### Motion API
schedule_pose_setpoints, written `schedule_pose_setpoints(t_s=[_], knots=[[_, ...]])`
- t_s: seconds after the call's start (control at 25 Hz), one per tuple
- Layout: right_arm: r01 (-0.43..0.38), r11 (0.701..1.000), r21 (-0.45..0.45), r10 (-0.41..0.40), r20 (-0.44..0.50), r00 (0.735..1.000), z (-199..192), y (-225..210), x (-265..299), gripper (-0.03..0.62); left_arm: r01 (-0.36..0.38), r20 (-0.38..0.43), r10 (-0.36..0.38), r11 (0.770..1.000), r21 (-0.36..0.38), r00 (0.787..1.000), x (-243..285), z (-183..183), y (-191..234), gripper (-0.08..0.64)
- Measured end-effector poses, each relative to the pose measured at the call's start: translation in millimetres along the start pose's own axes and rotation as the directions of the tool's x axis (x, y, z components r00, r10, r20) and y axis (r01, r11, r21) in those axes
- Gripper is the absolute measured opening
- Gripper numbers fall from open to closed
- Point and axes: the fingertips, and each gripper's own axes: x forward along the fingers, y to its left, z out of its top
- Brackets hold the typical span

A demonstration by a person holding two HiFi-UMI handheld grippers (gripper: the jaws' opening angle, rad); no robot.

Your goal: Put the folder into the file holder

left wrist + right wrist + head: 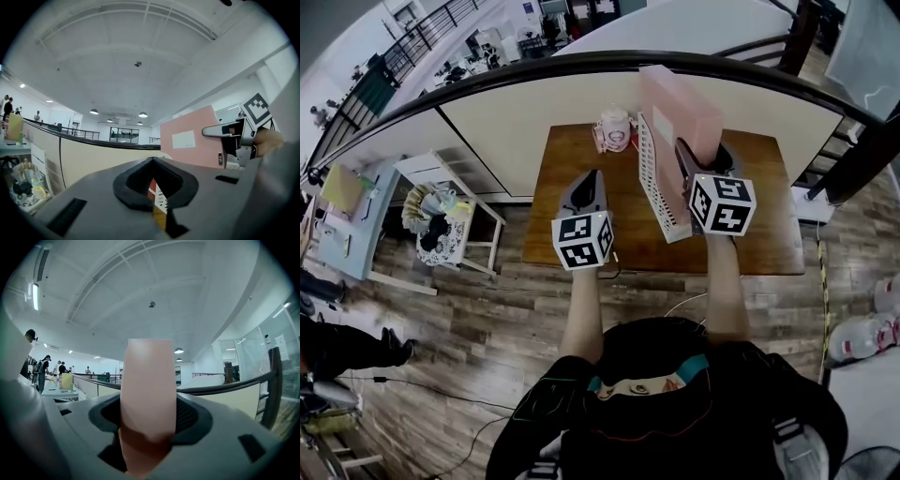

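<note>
Folder point(680, 108), flat pink rectangular card, clamped upright in right gripper point(684, 150), just beside tall perforated white wall of file holder point(661, 187); inside or outside its slot not discernible. Left gripper point(598, 174), grey tapered jaws pressed together on nothing, over bare brown wooden table point(769, 234) left of holder. Small pink-and-white jar point(614, 129) near far table edge, apart from both.

Held both bare arms stretched out ahead of the body, left forearm point(581, 314) and right forearm point(727, 300) roughly parallel. Pointed the left tool point(597, 175) forward with its jaws pressed together and nothing between them. Gripped the pink folder point(680, 108) upright in the right tool point(682, 146), jaws closed on its edge, with that tool further forward than the left one.
</note>
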Motion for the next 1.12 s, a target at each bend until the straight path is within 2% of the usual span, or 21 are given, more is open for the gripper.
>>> schedule_pose_setpoints(t_s=[0.2,0.36,0.44,0.6,0.68,0.88,1.04,1.12], knots=[[-0.022,1.0,0.004,0.022,0.061,0.998,-19.4,-4.1,6.9,0.287,-0.038,-0.031,0.038,0.999,-0.006,0.999,-0.2,-16.2,7.4,0.0],[-0.037,0.999,0.027,0.036,0.035,0.999,-55.4,-7.5,8.8,0.291,-0.034,-0.074,0.033,0.999,-0.015,0.997,2.6,-38.4,-2.6,0.0],[-0.044,0.998,0.045,0.044,-0.001,0.999,-81.7,-8.7,4.5,0.293,-0.022,-0.103,0.02,1.0,-0.014,0.994,1.6,-52.1,-12.1,0.0],[-0.101,0.992,0.072,0.113,-0.176,0.978,-143.4,-3.7,8.2,0.293,-0.005,-0.149,0.003,1.0,-0.013,0.989,9.9,-72.0,-23.6,0.0],[-0.127,0.987,0.101,0.145,-0.197,0.97,-158.5,0.0,6.6,0.302,0.007,-0.167,-0.01,1.0,-0.015,0.986,14.1,-80.3,-29.6,0.0],[-0.161,0.979,0.127,0.186,-0.21,0.96,-151.2,-1.2,-9.4,0.307,0.063,-0.198,-0.066,0.998,-0.02,0.978,18.5,-92.7,-58.8,0.0],[-0.193,0.964,0.183,0.214,-0.106,0.971,-117.1,-12.5,-31.1,0.307,0.11,-0.207,-0.112,0.994,-0.019,0.972,22.3,-96.4,-81.4,0.0],[-0.214,0.958,0.19,0.221,-0.015,0.975,-93.1,-20.4,-46.3,0.304,0.127,-0.203,-0.129,0.992,-0.022,0.971,22.5,-96.7,-91.4,0.0]])
